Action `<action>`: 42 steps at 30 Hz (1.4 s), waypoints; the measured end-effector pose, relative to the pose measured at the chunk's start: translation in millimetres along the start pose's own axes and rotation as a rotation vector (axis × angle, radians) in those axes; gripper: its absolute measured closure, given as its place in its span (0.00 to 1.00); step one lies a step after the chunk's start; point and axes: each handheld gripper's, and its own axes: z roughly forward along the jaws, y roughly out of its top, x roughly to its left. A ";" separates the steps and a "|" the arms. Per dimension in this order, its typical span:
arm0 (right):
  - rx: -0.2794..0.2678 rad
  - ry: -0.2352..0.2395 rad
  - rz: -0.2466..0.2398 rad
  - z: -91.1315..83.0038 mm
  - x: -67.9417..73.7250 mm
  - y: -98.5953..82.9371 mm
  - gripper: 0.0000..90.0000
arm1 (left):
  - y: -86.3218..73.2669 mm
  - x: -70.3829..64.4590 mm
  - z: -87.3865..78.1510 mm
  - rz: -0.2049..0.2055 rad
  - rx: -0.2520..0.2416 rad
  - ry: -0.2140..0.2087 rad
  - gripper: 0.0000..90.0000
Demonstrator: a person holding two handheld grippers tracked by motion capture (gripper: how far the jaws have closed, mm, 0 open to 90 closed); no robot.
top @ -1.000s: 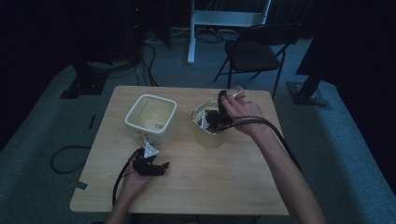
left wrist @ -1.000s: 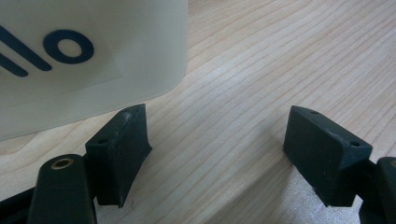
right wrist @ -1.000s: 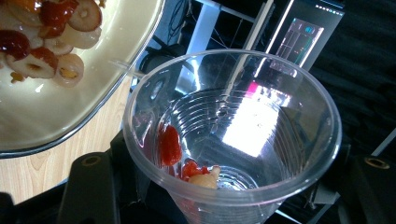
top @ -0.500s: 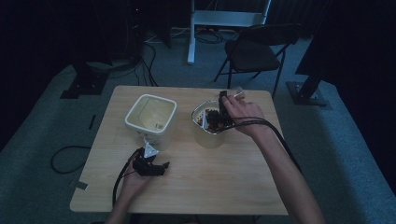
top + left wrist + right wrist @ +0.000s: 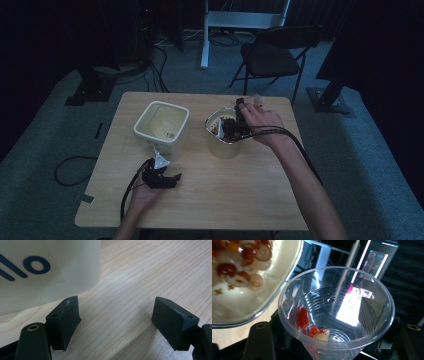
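Nothing moved: clear ribbed cup (image 5: 336, 312), red bits inside.

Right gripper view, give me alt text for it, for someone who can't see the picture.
A clear plastic cup is clamped in the right gripper, its mouth facing the camera, with a few red and pale food pieces clinging near its bottom. At upper left, the white container holds more red and pale pieces above the wooden table.
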 end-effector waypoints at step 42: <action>-0.637 0.539 1.413 4.5 -32.2 -86.6 0.35 | 0.4 0.0 0.2 -0.001 0.003 0.000 0.25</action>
